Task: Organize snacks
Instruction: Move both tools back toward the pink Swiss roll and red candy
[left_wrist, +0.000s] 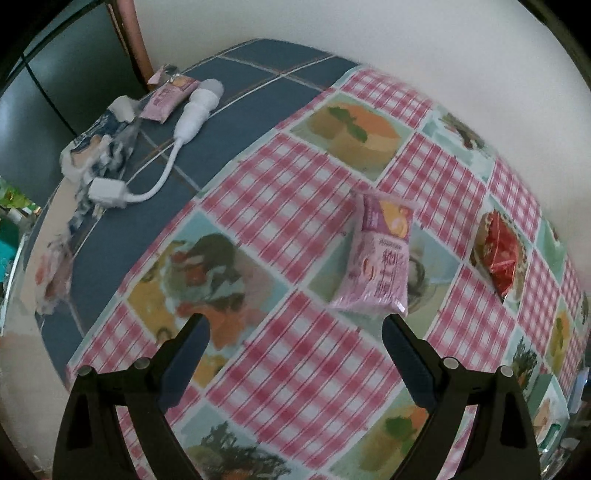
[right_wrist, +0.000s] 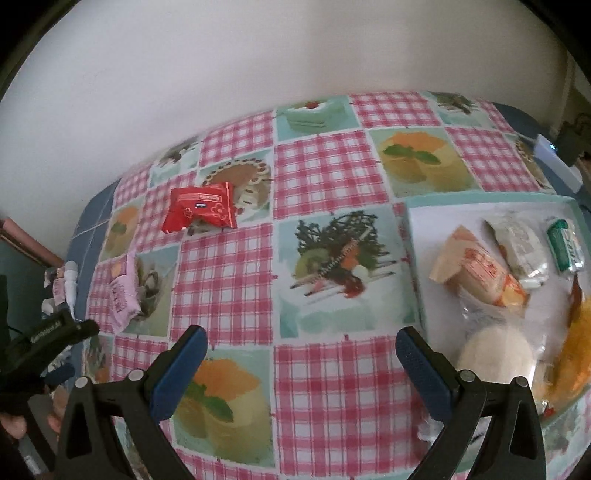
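A pink snack packet lies on the checked tablecloth, just beyond my open, empty left gripper and nearer its right finger. It also shows in the right wrist view at the left. A red snack packet lies further right; in the right wrist view it lies far left of centre. My right gripper is open and empty above the cloth. A white tray at the right holds several snacks, among them an orange packet and a round white bun.
A white cable with a plug, another pink packet and crumpled wrappers lie on the blue cloth at the far left. A white wall runs behind the table. The left gripper shows at the left edge.
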